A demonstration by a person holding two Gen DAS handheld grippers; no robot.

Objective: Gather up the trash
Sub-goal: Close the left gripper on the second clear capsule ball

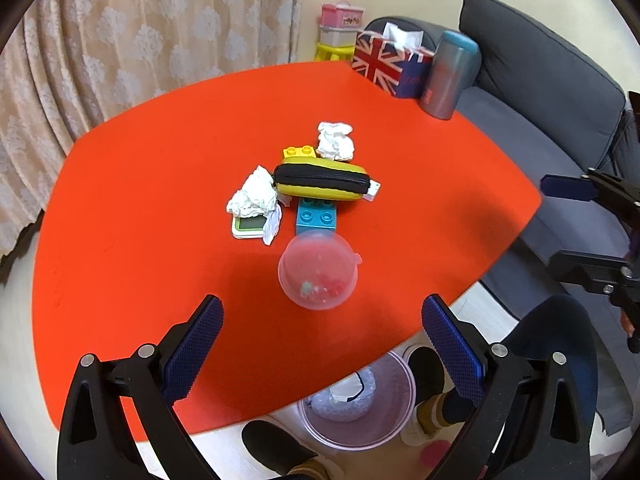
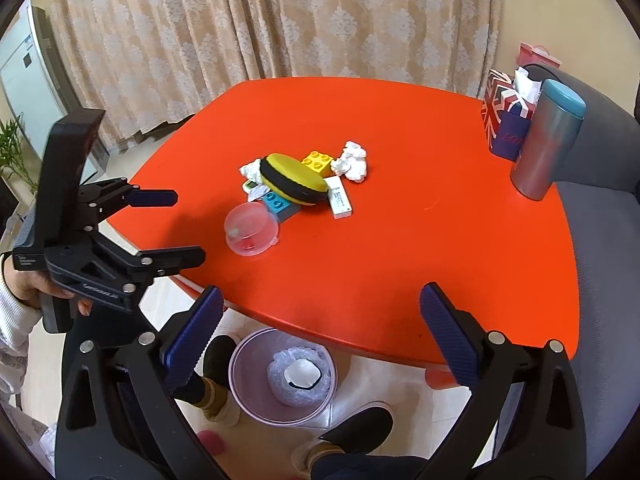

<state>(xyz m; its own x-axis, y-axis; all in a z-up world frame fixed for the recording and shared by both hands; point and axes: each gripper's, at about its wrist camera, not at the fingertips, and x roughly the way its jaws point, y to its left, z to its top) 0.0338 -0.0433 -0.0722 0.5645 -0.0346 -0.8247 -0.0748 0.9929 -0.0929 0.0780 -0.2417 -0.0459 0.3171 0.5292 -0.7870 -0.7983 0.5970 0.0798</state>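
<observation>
Both grippers spread wide and empty: left gripper (image 1: pixel 322 322) poised above the near rim of the red rounded table (image 1: pixel 140 200), right gripper (image 2: pixel 320 312) likewise over the near edge, with bare red surface ahead of each. Left gripper seen also from the right wrist (image 2: pixel 176 226), held in a hand (image 2: pixel 38 286) at the table's left edge. At table centre, a tight cluster: yellow zippered pouch with black band (image 1: pixel 322 182) lying across a blue toy brick (image 1: pixel 316 216), yellow toy brick (image 1: pixel 299 152) behind, small white-green digital device (image 1: pixel 249 227), white flat stick (image 2: pixel 339 199), clear pink-tinted plastic dome (image 1: pixel 318 274) nearest the grippers. Two crumpled white tissues, one (image 1: pixel 336 141) at the cluster's far side, one (image 1: pixel 254 196) touching the pouch's left end. At the far right corner, Union Jack tissue box (image 1: pixel 390 64) and grey-teal tumbler (image 1: pixel 448 76). Below the near edge, on the floor, a translucent pink bin (image 2: pixel 244 364) between two feet.
</observation>
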